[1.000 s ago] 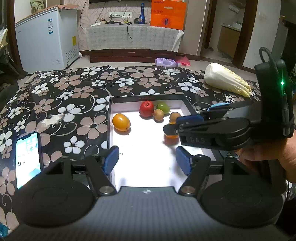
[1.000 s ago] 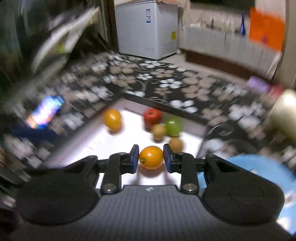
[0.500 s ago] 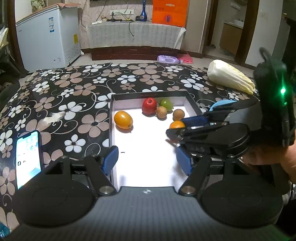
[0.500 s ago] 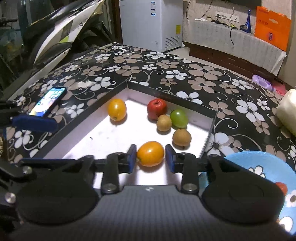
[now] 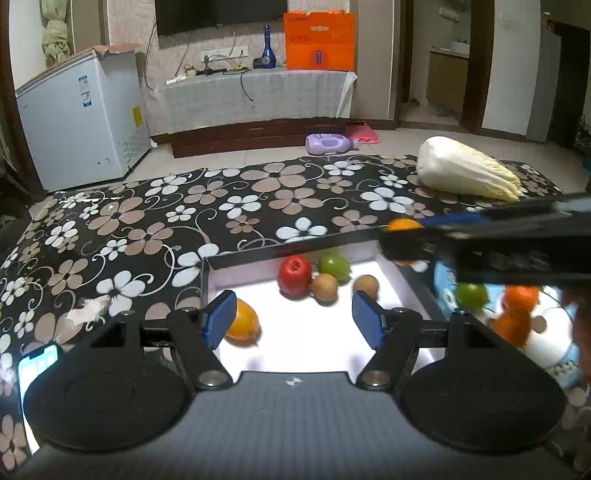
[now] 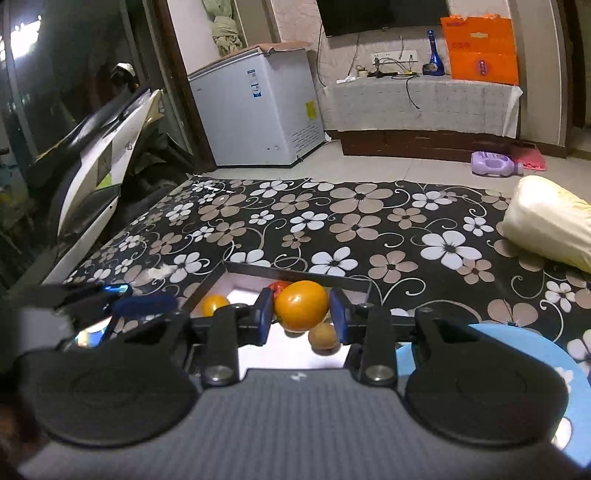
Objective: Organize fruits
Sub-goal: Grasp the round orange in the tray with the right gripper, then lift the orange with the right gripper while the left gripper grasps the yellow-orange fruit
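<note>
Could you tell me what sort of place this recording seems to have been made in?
Most likely a home living room. A chest freezer stands by the wall, a wall-mounted TV hangs above a cloth-covered cabinet, and the fruit tray sits on a table with a floral cover.

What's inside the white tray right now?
In the tray: a red apple, a green fruit, two brown fruits and an orange fruit, partly hidden by the left hand-held gripper. The near edge is covered.

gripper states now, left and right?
Left gripper: open, holding nothing.
Right gripper: shut on the orange fruit.
</note>
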{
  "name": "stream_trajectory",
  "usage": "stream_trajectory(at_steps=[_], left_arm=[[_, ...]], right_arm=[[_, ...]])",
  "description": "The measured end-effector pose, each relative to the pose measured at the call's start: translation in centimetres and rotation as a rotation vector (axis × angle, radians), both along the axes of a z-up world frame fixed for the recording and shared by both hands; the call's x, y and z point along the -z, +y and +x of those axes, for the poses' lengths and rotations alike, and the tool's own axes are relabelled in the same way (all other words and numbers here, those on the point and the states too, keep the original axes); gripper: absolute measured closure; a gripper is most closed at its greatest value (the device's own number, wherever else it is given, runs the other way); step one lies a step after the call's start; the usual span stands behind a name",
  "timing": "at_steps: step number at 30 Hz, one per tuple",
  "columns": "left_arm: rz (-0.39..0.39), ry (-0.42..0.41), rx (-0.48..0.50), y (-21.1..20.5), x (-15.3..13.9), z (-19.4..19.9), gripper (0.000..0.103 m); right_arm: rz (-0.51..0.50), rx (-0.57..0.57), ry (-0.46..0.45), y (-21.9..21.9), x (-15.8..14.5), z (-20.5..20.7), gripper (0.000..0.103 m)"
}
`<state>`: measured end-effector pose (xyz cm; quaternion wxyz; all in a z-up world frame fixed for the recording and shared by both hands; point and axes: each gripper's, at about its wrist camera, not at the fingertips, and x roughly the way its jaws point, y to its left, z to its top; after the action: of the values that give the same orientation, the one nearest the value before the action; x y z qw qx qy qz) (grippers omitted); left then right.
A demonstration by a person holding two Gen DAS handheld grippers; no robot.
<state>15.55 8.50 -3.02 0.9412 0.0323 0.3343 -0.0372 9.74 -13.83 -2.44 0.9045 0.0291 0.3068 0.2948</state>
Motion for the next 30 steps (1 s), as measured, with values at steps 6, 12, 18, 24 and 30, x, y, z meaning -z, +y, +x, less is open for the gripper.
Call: stream_trajectory(at_steps=[6, 12, 18, 24, 30], left_arm=[[0.008, 0.034, 0.003, 1.0, 1.1, 2.2, 0.029], [0.019, 0.101, -0.025, 1.5, 2.5, 3.6, 0.029], [-0.032, 0.072, 0.056, 1.0, 1.8, 2.5, 0.029], [0.035, 0.101, 0.013, 0.1, 2.4, 3.1, 0.029], [0.022, 0.139, -0.091, 1.1, 2.9, 4.3, 0.030]], right_arm=[[0.004, -0.008, 0.014, -0.7, 0.1, 0.2, 0.067], [0.012, -0.004, 0.025, -1.0, 0.1, 0.6, 0.067], [0.012, -0.003, 0.025, -0.9, 0.1, 0.6, 0.067], [0.013, 0.008, 0.024, -0.9, 0.2, 0.7, 0.067], [0.008, 0.009, 0.026, -0.8, 0.4, 0.8, 0.067]])
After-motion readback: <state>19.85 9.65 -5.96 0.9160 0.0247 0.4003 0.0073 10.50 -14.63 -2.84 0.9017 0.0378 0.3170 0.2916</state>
